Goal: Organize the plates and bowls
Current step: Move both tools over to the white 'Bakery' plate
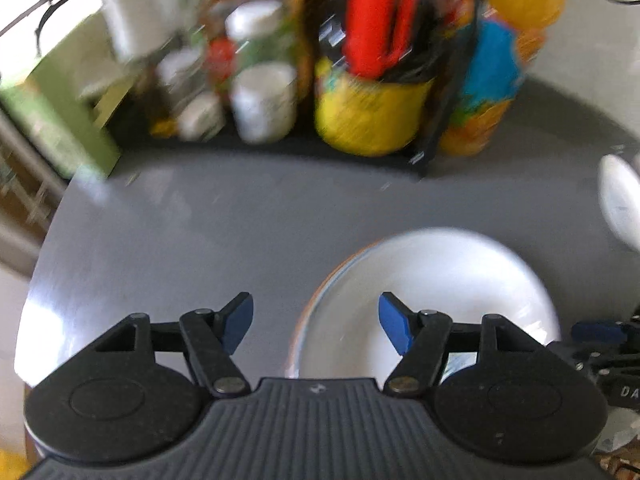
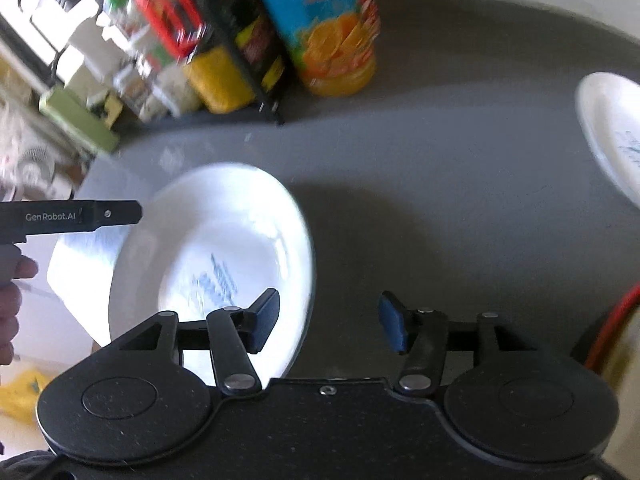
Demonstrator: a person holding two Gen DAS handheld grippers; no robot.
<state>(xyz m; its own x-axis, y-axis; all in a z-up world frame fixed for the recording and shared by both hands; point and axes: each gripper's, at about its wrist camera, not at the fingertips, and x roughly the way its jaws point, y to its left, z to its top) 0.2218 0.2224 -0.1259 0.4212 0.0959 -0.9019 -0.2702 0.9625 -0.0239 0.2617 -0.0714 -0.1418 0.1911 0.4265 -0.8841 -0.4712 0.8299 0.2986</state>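
Light: bright daylight from the left.
Glare: on the table (image 1: 168,216) edge and plate (image 2: 224,216).
Blur: bottles (image 1: 360,60) smeared.
Edges: bent by fisheye.

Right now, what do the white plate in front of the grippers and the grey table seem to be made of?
The plate looks like glazed ceramic or opal glass: glossy white, bright glare, blue printed mark in the middle. The table looks like smooth grey laminate or painted board with a satin sheen; the blur leaves it open.

Both tongs gape empty, the left tongs (image 1: 316,322) and the right tongs (image 2: 328,322) side by side.
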